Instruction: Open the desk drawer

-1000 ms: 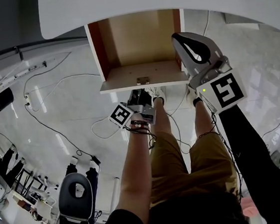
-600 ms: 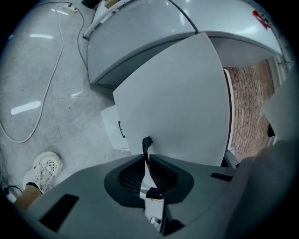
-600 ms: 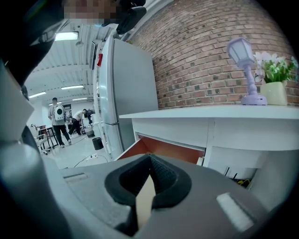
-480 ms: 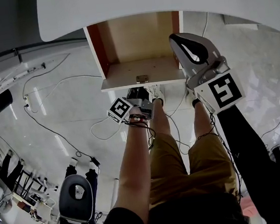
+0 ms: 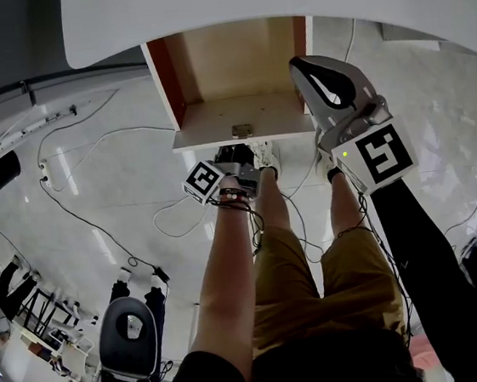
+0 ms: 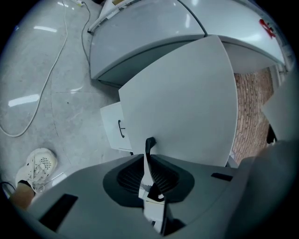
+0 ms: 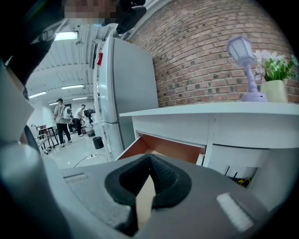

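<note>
The drawer (image 5: 237,100) already stands pulled well out from under the white counter (image 5: 201,10). Its wooden inside is bare, and its front panel with the small handle (image 5: 242,131) faces the person. The task looks finished, or nearly so; at most a last pull or a step back is left.

The left hand-held gripper (image 6: 149,142) hangs low beneath the drawer front, clear of the handle, with its jaws closed together on nothing. The right hand-held gripper (image 5: 302,71) hovers beside the drawer's right wall, its jaws also drawn together and empty.

Against the frame a second ago, very little differs. The drawer is out just as far, the left gripper has sunk slightly below the front panel, and the right one has hardly shifted.
</note>
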Tool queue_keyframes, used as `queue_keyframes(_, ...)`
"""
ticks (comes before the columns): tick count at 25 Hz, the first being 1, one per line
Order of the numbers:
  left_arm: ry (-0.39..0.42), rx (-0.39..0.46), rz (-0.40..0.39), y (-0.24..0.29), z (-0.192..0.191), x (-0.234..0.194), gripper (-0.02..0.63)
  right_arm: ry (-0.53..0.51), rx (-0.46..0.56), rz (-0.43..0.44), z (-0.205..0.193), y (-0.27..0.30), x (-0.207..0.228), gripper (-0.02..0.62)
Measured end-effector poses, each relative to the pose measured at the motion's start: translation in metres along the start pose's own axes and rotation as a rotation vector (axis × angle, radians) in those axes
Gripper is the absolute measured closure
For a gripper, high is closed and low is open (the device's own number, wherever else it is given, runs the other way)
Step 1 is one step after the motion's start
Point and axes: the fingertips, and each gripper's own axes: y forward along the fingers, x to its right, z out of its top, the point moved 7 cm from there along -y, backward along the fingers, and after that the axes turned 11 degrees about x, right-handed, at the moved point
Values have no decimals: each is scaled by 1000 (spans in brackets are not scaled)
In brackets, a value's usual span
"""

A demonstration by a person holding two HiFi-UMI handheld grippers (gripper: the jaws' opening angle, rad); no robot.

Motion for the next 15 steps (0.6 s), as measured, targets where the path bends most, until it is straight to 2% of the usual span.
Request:
queue_keyframes(2,45,-12,18,-2,2,-6,538,4,5,-3,1,0,0,595)
queue_keyframes(4,103,-25,54,-4,5,-12,475,21,27,-14,5,3,-2,595)
queue_keyframes(6,140,-38,70,-6,7,-14,457,15,22,-8,6,3,-2,595)
queue_keyframes(12,155,-48,94,-7,6,-15,435,32,53,-23,15,1,1,595)
queue_keyframes(15,218,-66,151,-12,1,-19,295,19,55,-9,20,-7,2,595)
